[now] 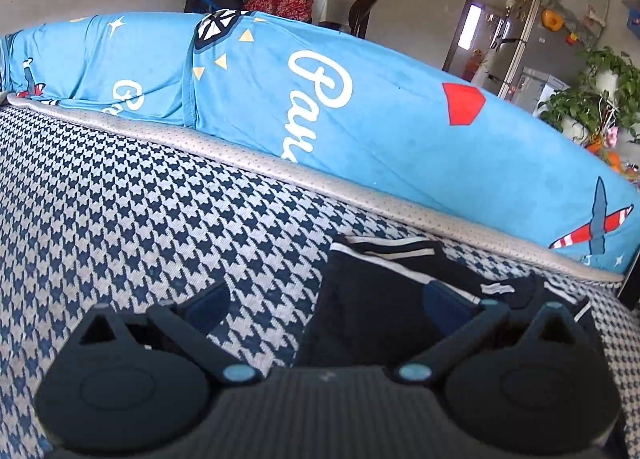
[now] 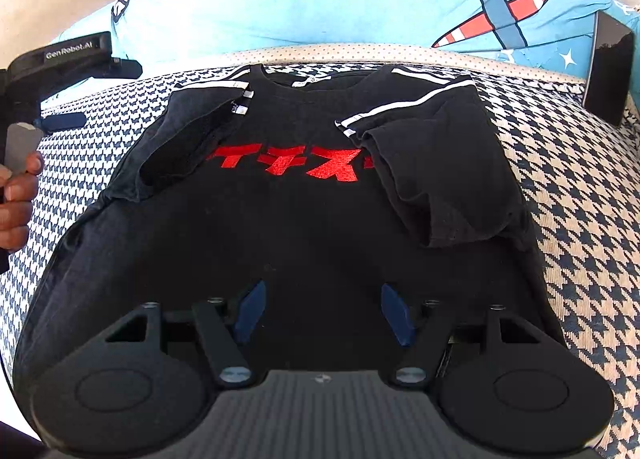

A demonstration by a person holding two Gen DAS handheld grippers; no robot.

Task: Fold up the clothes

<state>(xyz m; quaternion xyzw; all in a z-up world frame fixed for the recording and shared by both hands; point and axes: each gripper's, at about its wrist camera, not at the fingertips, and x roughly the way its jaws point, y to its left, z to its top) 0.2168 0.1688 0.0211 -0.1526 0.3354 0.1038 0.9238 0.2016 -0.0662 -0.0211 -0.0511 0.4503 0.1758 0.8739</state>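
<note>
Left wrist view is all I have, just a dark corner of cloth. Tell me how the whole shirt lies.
Observer: The black T-shirt lies flat, front up, on the houndstooth cover, collar toward the blue pillow.
Operator: Report the sleeves.
Observer: Both striped sleeves are folded inward onto the chest; the right sleeve covers the end of the red lettering.
Operator: Give me the right gripper.
Observer: The right gripper hangs over the shirt's lower half, jaws open, holding nothing.
Operator: And where my gripper sits.
Observer: The left gripper is off the shirt's left edge, beside the shoulder, over the cover.
</note>
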